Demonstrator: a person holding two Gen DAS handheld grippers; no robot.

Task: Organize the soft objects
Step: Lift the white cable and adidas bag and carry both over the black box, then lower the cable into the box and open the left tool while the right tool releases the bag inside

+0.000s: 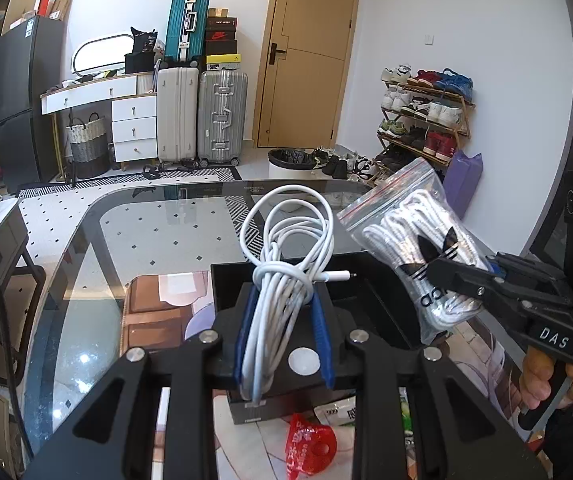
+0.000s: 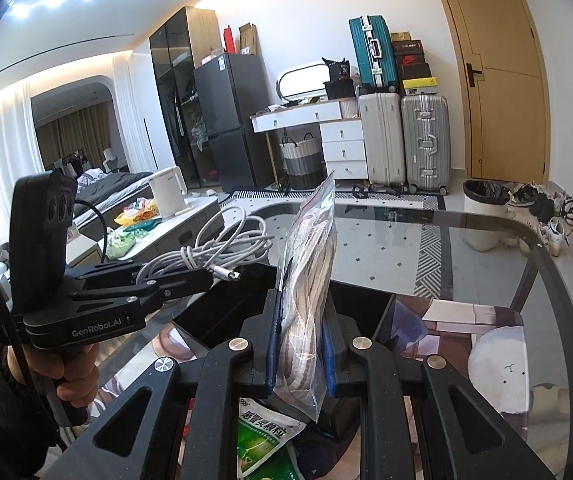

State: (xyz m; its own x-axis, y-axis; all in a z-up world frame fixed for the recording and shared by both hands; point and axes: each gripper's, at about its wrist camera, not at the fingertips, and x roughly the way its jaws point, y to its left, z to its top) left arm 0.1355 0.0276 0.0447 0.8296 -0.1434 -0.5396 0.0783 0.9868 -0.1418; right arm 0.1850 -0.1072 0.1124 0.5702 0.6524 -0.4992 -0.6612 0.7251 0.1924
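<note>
White walls, tan wooden door (image 1: 308, 54) far right, suitcases (image 1: 200, 114) beside white drawers (image 1: 132, 128), shoe rack (image 1: 422, 120) right, tiled floor (image 1: 62, 216).

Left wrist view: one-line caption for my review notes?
Left tool grips a coiled white cable; right tool holds a bag of laces above a black tray.

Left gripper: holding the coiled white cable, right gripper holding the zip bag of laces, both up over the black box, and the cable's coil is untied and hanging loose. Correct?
Not quite. The coiled white cable is knotted around its middle, not loose; the left wrist view shows the wrap. The rest holds: left gripper holds it, right gripper holds the zip bag of laces, both above the black box.
</note>
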